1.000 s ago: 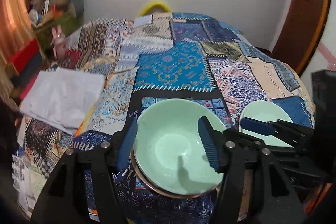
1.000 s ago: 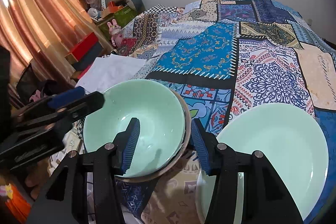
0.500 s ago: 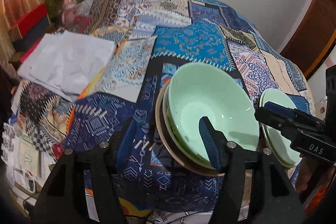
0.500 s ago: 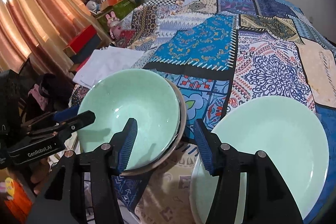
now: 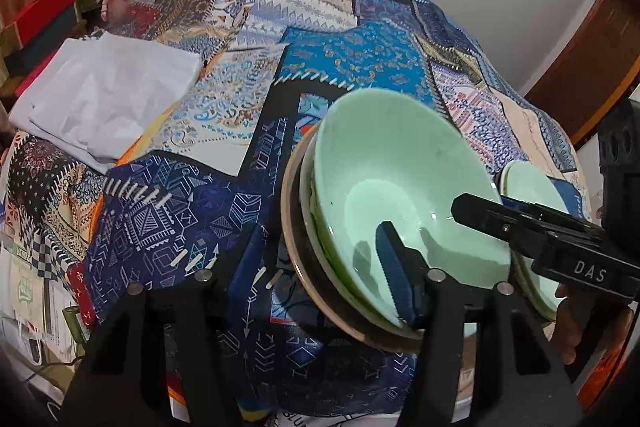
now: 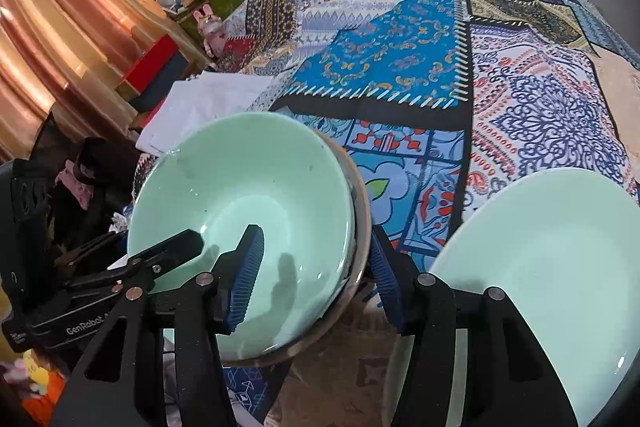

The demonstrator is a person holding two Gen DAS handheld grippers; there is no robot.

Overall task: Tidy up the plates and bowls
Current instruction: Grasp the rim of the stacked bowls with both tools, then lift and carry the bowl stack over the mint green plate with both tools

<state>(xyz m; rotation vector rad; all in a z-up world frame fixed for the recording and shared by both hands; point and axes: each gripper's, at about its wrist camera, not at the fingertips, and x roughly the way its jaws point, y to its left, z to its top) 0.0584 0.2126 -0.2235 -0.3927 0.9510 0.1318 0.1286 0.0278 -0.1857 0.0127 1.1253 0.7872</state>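
A stack of mint-green bowls sits in a brown-rimmed bowl near the bed's front edge; it also shows in the right wrist view. My left gripper is open and straddles the stack's left rim, right finger inside the top bowl. My right gripper is open and straddles the stack's right rim, left finger inside. A mint-green plate lies to the right of the stack, seen small in the left wrist view.
A patchwork quilt covers the bed. White folded cloth lies at the left. Boxes and toys stand by a curtain beyond the left edge. A wooden door is at the right.
Both grippers have moved outward to opposite rims of the bowl stack. The left gripper shifted left and the stack now looks tilted in its view.
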